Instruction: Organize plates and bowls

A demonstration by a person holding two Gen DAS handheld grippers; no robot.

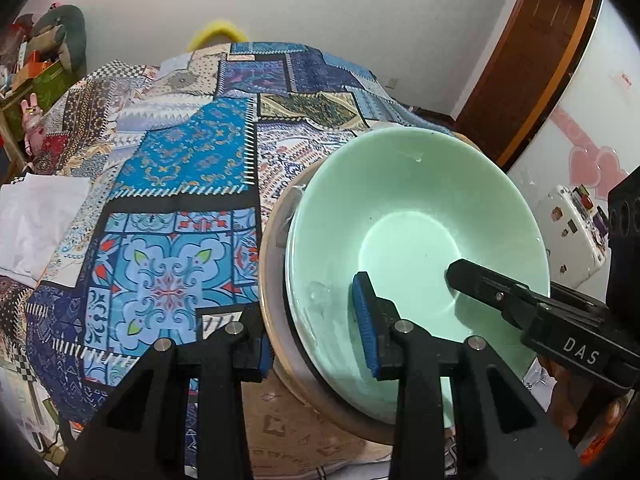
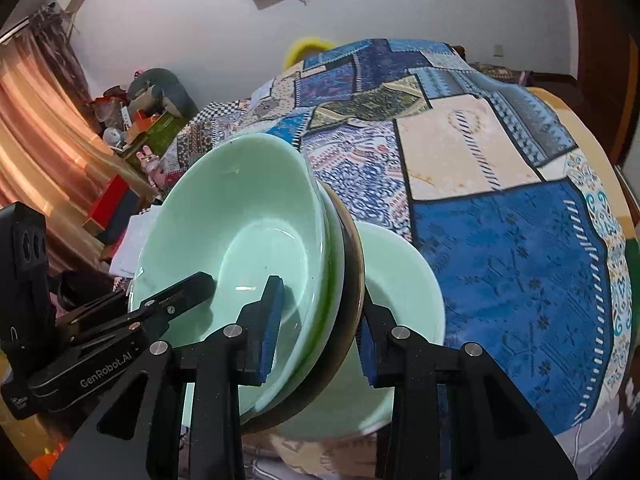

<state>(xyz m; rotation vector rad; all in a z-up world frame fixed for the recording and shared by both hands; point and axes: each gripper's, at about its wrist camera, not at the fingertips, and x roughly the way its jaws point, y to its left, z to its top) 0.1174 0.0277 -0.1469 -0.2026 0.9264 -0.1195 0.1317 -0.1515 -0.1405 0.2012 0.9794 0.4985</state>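
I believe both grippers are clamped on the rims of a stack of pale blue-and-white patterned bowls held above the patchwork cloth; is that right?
Not quite: the bowls are plain pale green, not patterned, as the right wrist view shows. The rest holds: the left gripper and right gripper each straddle the stack's rim above the patchwork cloth.

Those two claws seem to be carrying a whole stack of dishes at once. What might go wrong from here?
1. The stack is tilted, so the top green bowl might slide off.
2. Each gripper, left and right, clamps only the rim edge; uneven lifting may let the brown plate slip out.
3. A separate green plate lies directly beneath, so anything that drops would hit it.
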